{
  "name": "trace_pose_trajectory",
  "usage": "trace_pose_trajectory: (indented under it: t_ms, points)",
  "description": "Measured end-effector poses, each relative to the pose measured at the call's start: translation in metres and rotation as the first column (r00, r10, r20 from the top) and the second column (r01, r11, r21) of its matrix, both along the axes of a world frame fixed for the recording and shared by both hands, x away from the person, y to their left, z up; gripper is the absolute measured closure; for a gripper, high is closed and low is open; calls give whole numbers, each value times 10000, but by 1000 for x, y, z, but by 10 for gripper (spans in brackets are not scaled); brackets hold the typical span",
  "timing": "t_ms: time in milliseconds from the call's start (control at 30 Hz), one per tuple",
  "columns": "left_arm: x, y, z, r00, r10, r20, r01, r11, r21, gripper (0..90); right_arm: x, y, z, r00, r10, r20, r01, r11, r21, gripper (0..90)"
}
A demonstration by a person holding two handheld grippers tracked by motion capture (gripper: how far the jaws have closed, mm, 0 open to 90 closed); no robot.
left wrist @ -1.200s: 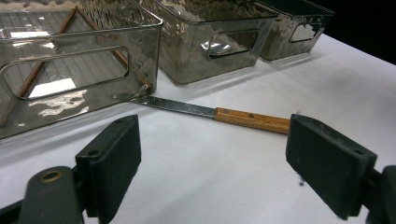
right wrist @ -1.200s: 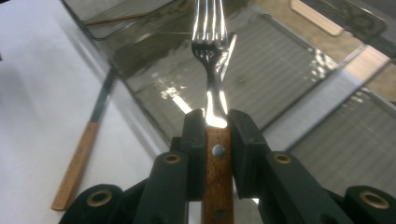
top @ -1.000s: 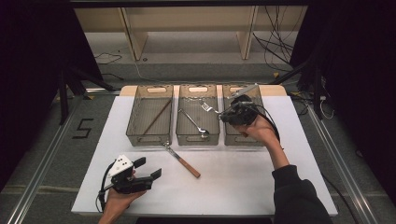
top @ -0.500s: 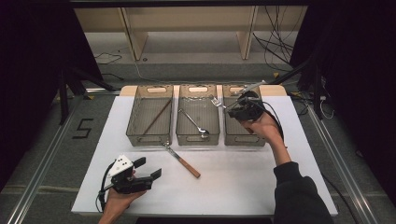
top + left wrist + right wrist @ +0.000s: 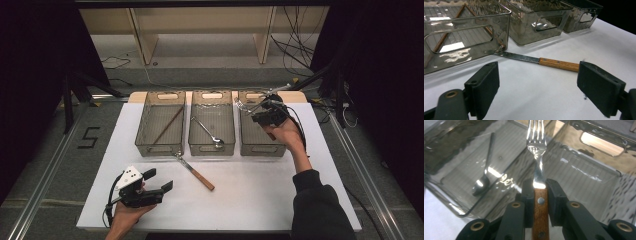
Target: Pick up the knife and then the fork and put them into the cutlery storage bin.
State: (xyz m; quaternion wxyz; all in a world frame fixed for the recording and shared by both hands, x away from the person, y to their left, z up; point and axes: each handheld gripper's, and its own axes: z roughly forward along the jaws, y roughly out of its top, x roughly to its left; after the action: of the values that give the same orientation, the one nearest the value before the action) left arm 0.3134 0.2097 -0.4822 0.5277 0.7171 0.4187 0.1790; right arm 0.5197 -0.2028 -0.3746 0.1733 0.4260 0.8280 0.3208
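My right gripper (image 5: 258,111) is shut on the wooden handle of a fork (image 5: 536,142) and holds it above the right clear bin (image 5: 260,148). The fork's tines (image 5: 240,104) point left toward the wall shared with the middle bin (image 5: 211,148). A spoon (image 5: 206,130) lies in that middle bin; it is the spoon (image 5: 484,178) in the right gripper view. My left gripper (image 5: 161,180) rests open near the table's front left. A knife (image 5: 541,61) with a wooden handle lies on the table just beyond its jaws, the knife (image 5: 195,172) in front of the bins.
The left bin (image 5: 159,148) holds a thin brown stick (image 5: 168,125). All three bins stand side by side at the back of the white table (image 5: 260,200). Cables and a shelf frame lie beyond the table's far edge.
My right gripper has carried the fork to the right and a little farther back, from the middle bin's edge to over the right bin. The left gripper has not moved.
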Motion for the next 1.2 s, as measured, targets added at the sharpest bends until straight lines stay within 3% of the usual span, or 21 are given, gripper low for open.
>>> trace_pose_trajectory:
  t_ms: [633, 833, 1200]
  points:
    - [0, 0, 0, 10000, 4, -1, -4, 10000, 0, 178, 19, -4, -15, 9928, -1154, -329, 1147, 9931, -247, 779]
    - [0, 0, 0, 10000, -3, 9, 3, 10000, -11, 178, 22, -1, -18, 9865, -1585, -400, 1572, 9870, -332, 778]
    - [0, 0, 0, 10000, -1, 12, 1, 10000, -29, 178, 24, 3, -23, 9807, -1888, -499, 1868, 9815, -427, 778]
